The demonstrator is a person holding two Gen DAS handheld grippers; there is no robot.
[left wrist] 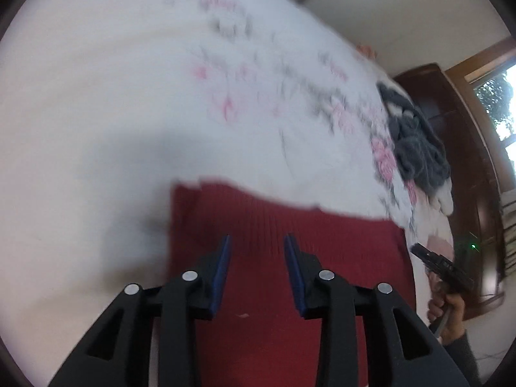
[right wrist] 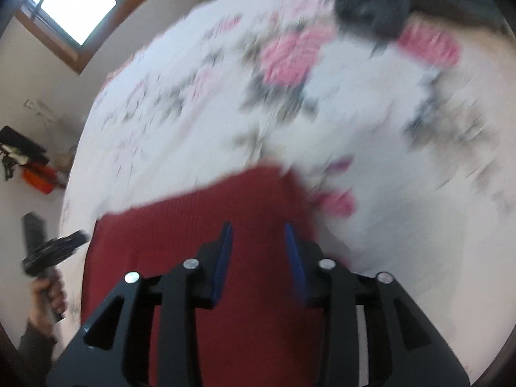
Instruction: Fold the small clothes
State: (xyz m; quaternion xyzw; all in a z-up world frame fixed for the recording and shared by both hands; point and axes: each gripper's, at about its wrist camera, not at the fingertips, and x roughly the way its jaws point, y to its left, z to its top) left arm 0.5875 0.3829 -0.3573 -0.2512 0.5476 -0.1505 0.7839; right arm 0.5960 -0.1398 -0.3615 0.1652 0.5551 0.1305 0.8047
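A red ribbed garment (left wrist: 283, 258) lies flat on a white bedsheet (left wrist: 96, 113) with a pink and grey flower print. The left gripper (left wrist: 257, 242) hangs over the garment's middle, fingers spread and holding nothing. The right gripper (right wrist: 258, 229) hangs over the same garment near its right edge, fingers likewise spread and empty. A dark grey pile of clothes (left wrist: 416, 142) sits further back on the sheet, apart from the red garment. Both views are motion-blurred.
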